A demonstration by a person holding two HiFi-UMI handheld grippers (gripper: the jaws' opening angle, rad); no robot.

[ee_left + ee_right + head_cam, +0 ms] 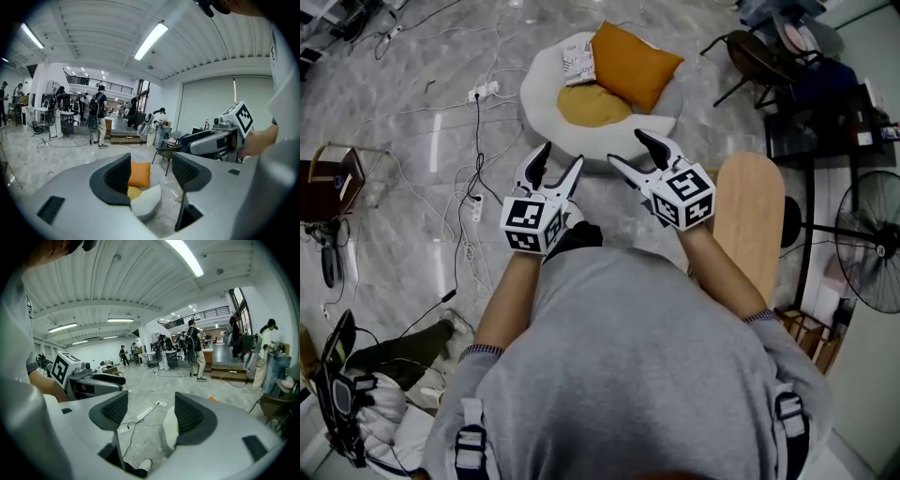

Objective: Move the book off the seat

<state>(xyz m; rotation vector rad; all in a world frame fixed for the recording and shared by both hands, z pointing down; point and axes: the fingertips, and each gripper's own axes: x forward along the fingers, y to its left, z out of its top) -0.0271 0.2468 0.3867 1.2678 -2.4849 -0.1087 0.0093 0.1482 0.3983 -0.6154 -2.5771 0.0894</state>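
The book (579, 64), with a patterned black-and-white cover, lies at the back of a round white seat (546, 80) on the floor. It rests beside an orange cushion (633, 64) and above a yellow cushion (592, 105). My left gripper (558, 164) hovers open just short of the seat's near rim, with nothing between its fingers. My right gripper (628, 150) is next to it, also open and empty. In the left gripper view the seat (146, 202) and orange cushion (139, 174) show between the jaws of the left gripper (152, 171). The right gripper (150, 411) looks past the seat's white rim (169, 427).
A tan wooden stool top (752, 220) stands right of my right arm. A black chair (759, 56), a dark table (825, 131) and a fan (877, 239) crowd the right side. A power strip (483, 91) and cables trail over the marble floor at left. People (98, 115) stand far off.
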